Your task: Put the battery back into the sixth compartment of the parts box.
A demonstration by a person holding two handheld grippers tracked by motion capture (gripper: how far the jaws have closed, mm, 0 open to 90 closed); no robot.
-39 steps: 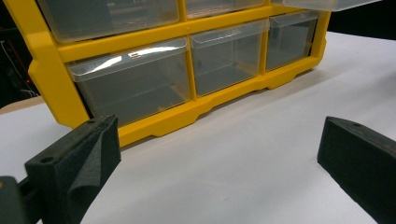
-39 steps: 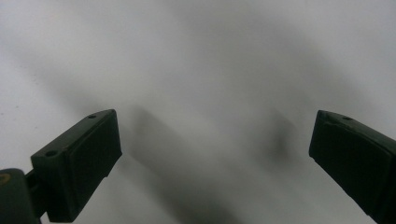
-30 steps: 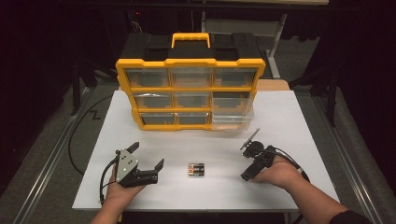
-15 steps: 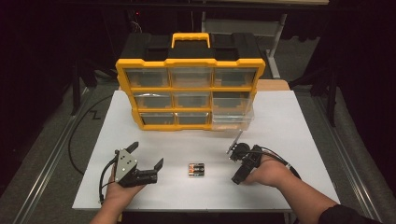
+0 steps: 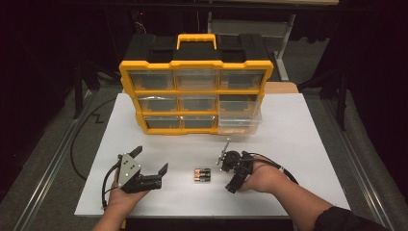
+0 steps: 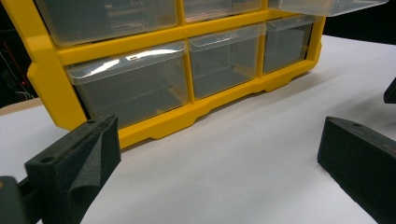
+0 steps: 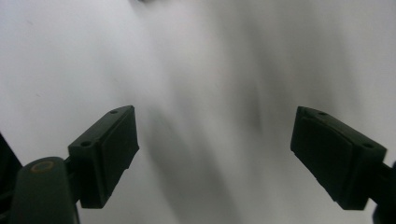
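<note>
A small pack of batteries [image 5: 202, 175] lies on the white table [image 5: 298, 139] near its front edge. My left gripper [image 5: 150, 160] rests to the left of the pack, open and empty; in the left gripper view my left gripper [image 6: 210, 154] faces the bottom row of a yellow organizer [image 6: 154, 123]. My right gripper [image 5: 226, 172] hovers just right of the batteries, pointing down at the table. In the right gripper view my right gripper [image 7: 215, 149] has jaws that have just been closing a little, but they stand open over blurred bare table with nothing between them.
The yellow organizer [image 5: 195, 65] with clear drawers and a black top stands at the back of the table. Its bottom-right drawer [image 5: 239, 123] is pulled out. Cables trail from both grippers. Dark floor and metal rails surround the table.
My right gripper has moved left across the table, closer to the batteries. The left gripper has stayed where it was.
</note>
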